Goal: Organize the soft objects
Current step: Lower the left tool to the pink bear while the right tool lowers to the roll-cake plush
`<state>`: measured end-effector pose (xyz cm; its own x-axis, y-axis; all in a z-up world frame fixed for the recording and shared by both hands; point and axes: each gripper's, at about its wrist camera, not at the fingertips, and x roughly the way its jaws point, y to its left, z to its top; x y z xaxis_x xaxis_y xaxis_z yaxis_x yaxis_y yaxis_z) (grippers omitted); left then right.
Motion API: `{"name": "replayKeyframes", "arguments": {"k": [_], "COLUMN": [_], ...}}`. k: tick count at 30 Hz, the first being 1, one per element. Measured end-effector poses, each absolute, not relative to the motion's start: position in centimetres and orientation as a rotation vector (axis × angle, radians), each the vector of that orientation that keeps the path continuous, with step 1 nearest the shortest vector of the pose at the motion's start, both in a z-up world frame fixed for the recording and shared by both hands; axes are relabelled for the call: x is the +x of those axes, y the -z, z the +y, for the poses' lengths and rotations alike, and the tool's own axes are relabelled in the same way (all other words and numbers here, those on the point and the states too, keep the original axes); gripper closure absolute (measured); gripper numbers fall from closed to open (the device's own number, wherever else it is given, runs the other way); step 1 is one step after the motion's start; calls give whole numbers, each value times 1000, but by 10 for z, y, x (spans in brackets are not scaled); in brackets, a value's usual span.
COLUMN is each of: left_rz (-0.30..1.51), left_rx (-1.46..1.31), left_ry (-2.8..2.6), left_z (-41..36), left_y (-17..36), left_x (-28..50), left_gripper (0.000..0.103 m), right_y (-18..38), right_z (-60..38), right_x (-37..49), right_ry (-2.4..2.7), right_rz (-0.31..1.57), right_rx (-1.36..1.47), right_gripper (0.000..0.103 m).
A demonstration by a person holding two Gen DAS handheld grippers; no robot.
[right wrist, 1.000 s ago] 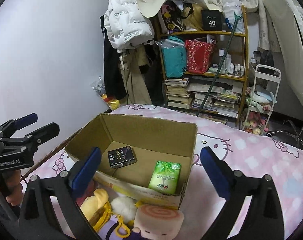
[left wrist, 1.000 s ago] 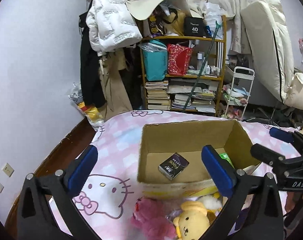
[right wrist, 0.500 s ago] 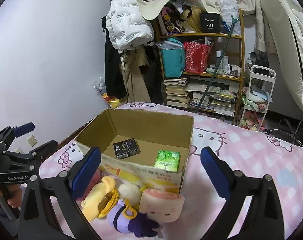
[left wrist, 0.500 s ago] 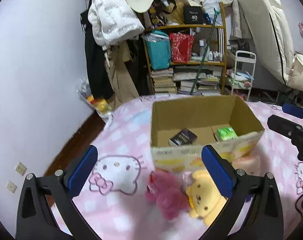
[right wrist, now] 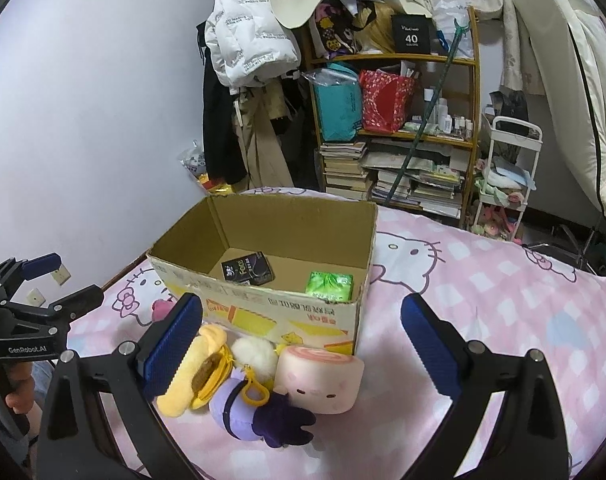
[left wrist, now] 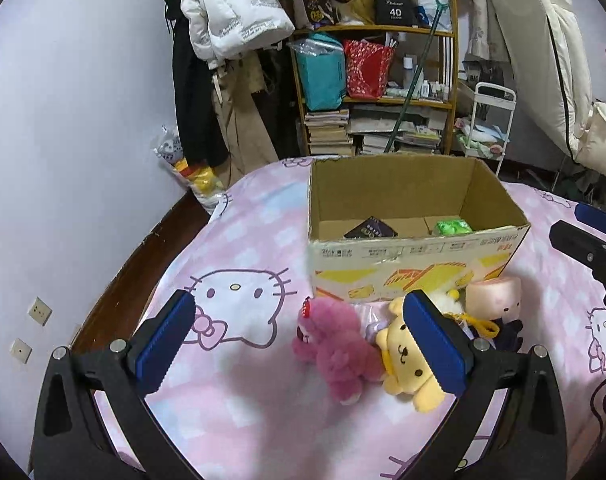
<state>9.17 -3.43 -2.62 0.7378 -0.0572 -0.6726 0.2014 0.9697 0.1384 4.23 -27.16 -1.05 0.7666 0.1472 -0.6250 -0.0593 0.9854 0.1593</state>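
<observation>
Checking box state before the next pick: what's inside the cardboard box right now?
Inside the cardboard box: a black packet and a green tissue pack lying on the floor. No plush toys in it. The near wall hides the front strip of the floor.

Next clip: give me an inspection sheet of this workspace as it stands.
Surface: pink bedspread, cat print.
Job's things: pink plush, yellow plush, roll plush, purple plush, white pompom, all outside and in front of the box.
Clutter: black pack and green pack in the box.
Grippers: left gripper open, empty; right gripper open, empty.
Cables: nothing seen.
Surroundings: shelf, coats, cart.
</observation>
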Motion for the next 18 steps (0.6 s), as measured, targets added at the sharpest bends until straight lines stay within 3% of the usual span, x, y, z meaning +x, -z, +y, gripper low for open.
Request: {"name": "replayKeyframes", "arguments": {"k": [18], "left_rz": [849], "left_rx": [160], "left_ry": [124], "left_z": [-24], "left_y": [65], "left_x": [126], "left_gripper": [1], "right_y": [48], "right_z": [-278], "right_x": [57], "right_ry": [-102], "right_rz": [770], "right_rx": [157], "right_gripper": [0]}}
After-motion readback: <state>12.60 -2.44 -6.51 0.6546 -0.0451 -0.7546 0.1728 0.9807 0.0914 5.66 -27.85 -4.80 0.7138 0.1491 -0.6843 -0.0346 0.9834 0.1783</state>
